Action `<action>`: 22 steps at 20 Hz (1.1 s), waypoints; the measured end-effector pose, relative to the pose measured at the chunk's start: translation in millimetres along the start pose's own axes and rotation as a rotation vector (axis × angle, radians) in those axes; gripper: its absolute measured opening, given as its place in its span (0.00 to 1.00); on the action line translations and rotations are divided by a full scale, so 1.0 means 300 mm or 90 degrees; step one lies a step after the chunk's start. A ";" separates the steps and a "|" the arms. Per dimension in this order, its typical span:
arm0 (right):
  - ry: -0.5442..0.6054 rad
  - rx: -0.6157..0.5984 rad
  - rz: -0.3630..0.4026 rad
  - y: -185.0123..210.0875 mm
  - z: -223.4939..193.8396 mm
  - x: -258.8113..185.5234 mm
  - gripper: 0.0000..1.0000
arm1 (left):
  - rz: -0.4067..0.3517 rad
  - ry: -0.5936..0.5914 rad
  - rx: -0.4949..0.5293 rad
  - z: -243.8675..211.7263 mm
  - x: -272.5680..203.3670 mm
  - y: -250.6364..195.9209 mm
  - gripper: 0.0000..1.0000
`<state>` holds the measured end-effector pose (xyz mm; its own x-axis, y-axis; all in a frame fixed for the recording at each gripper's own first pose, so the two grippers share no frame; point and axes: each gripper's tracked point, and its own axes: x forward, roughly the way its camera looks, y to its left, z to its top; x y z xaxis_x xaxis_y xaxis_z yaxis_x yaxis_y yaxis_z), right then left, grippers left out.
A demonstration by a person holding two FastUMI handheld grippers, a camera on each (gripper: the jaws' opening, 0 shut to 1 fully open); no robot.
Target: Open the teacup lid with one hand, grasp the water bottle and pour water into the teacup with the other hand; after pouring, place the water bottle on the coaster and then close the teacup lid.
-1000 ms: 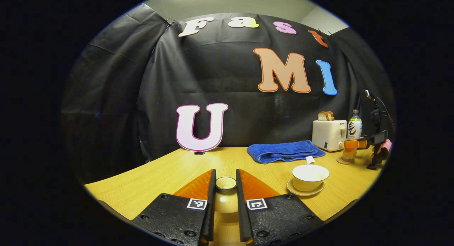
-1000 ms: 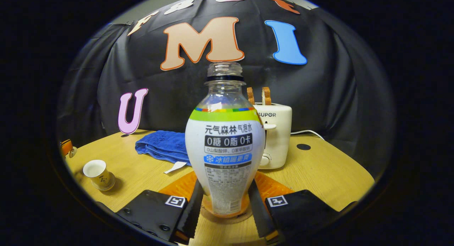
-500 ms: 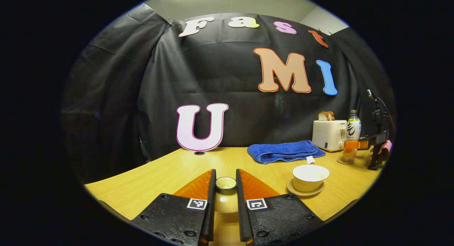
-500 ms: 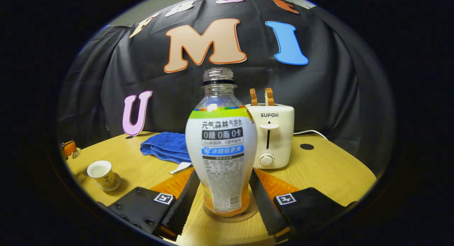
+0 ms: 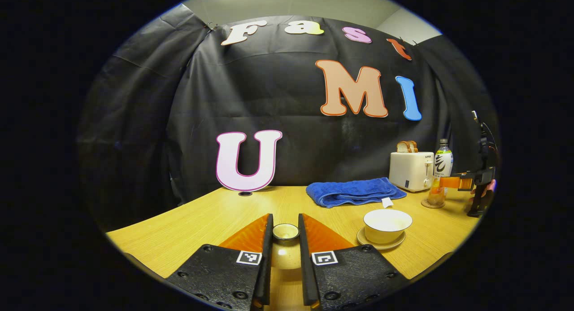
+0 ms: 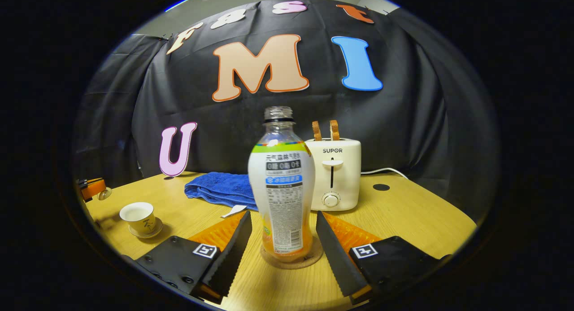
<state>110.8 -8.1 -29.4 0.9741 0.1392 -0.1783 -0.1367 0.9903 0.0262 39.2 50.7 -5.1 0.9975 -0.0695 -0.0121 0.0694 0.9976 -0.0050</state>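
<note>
The capless water bottle (image 6: 281,190) stands upright on a round cork coaster (image 6: 291,259), with orange liquid at its bottom. My right gripper (image 6: 281,223) is open, its fingers apart on either side of the bottle and not touching it. The white teacup (image 5: 387,225) sits uncovered on its saucer (image 5: 379,244) at the right of the left gripper view; it is also at the far left in the right gripper view, teacup (image 6: 138,215). My left gripper (image 5: 285,230) is shut on the teacup lid (image 5: 285,248), gripping its knob. The bottle (image 5: 441,174) and right gripper (image 5: 464,183) appear far right.
A folded blue towel (image 5: 354,191) lies behind the cup. A white toaster (image 6: 333,174) with bread slices stands behind the bottle, its cord trailing right. The wooden table (image 6: 403,216) has a dark hole near the back right.
The right gripper's fingers spread wider and drew back from the bottle, which stays on the coaster. The left gripper turned slightly, still holding the lid.
</note>
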 end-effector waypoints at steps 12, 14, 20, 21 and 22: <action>-0.103 0.021 -0.054 -0.049 0.057 -0.207 0.95 | -0.066 0.001 -0.001 -0.001 0.106 -0.146 0.26; -0.102 -0.019 -0.059 -0.045 0.054 -0.230 0.92 | -0.097 -0.001 -0.002 0.000 0.120 -0.193 0.26; -0.106 -0.008 -0.077 -0.051 0.051 -0.268 0.89 | -0.169 -0.003 -0.005 0.001 0.154 -0.312 0.26; -0.109 -0.008 -0.090 -0.066 0.053 -0.275 0.92 | -0.184 0.000 -0.003 -0.001 0.157 -0.337 0.26; -0.109 -0.007 -0.106 -0.082 0.053 -0.290 0.95 | -0.201 0.000 -0.003 -0.005 0.160 -0.368 0.26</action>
<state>32.3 -44.4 1.1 0.9996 -0.0268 -0.0093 0.0268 0.9996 -0.0002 79.3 -62.7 -6.6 0.9267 -0.3757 -0.0092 0.3755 0.9267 -0.0133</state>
